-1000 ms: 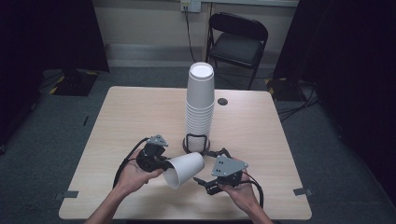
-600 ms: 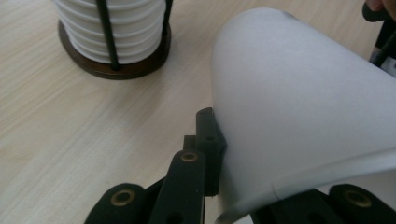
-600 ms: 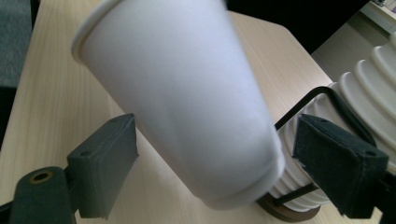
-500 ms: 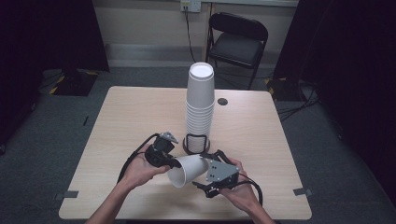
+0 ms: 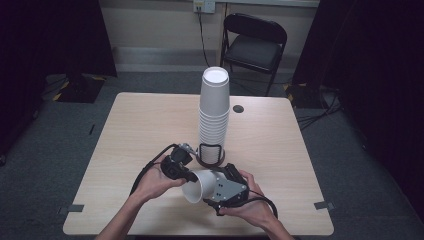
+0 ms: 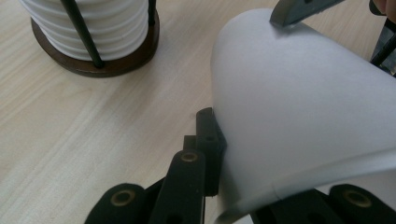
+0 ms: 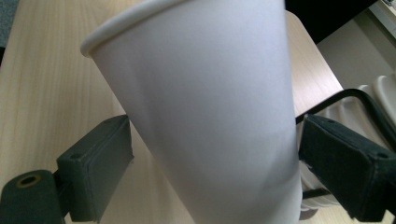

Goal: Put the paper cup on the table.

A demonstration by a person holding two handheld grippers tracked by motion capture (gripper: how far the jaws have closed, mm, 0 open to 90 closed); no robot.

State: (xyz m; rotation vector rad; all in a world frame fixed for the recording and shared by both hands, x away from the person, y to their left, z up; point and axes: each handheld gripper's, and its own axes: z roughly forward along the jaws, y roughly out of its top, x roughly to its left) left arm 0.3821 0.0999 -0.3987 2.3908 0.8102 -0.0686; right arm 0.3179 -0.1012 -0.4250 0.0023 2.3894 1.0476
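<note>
A single white paper cup (image 5: 196, 186) lies tilted on its side just above the table, near the front edge. My left gripper (image 5: 190, 176) is shut on the cup's wall at the rim; in the left gripper view one black jaw tip (image 6: 205, 135) lies against the outside of the cup (image 6: 303, 107). My right gripper (image 5: 206, 189) comes in from the right. In its own view the cup (image 7: 210, 116) stands between the two wide-apart pads (image 7: 98, 168), which sit close to its sides without squeezing it. Behind stands a tall stack of white cups (image 5: 214, 115).
The stack sits in a holder with a dark round base (image 5: 210, 161) and black wire uprights, right behind my hands. A small dark disc (image 5: 238, 108) lies on the wooden table (image 5: 145, 125) at the back right. A black folding chair (image 5: 255, 40) stands beyond the table.
My left hand has carried the cup to the right, in between the right gripper's jaws. The right hand has hardly moved.
</note>
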